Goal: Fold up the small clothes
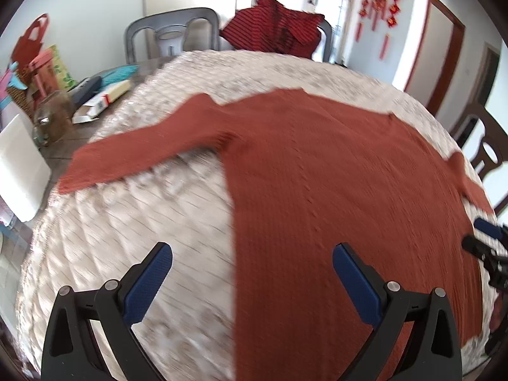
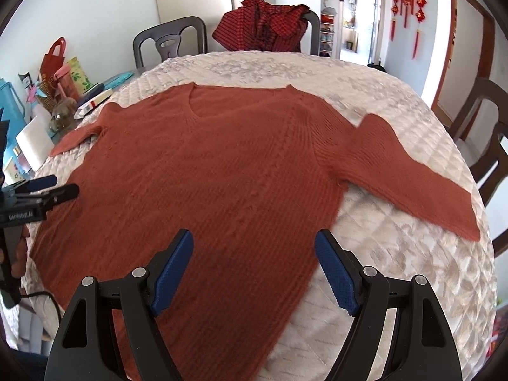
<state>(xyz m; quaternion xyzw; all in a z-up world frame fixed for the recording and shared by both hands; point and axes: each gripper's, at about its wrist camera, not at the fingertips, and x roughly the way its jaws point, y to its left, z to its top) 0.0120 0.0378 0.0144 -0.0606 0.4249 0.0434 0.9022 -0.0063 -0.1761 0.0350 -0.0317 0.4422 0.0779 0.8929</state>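
Note:
A rust-orange knit sweater (image 2: 222, 165) lies flat on the quilted cream table cover (image 2: 397, 270), neck away from me, both sleeves spread out. It also shows in the left wrist view (image 1: 317, 190), with its left sleeve (image 1: 143, 149) stretched out. My left gripper (image 1: 252, 273) is open and empty above the sweater's lower left edge; it shows at the left of the right wrist view (image 2: 47, 187). My right gripper (image 2: 254, 260) is open and empty above the sweater's lower right part; its tips show in the left wrist view (image 1: 482, 235).
A red striped garment (image 2: 263, 25) hangs on a far chair. A second grey chair (image 2: 170, 43) stands beside it, a brown chair (image 2: 485, 133) at the right. Bags, a glass jar (image 2: 63, 114), boxes and a white sheet (image 2: 33, 143) crowd the table's left side.

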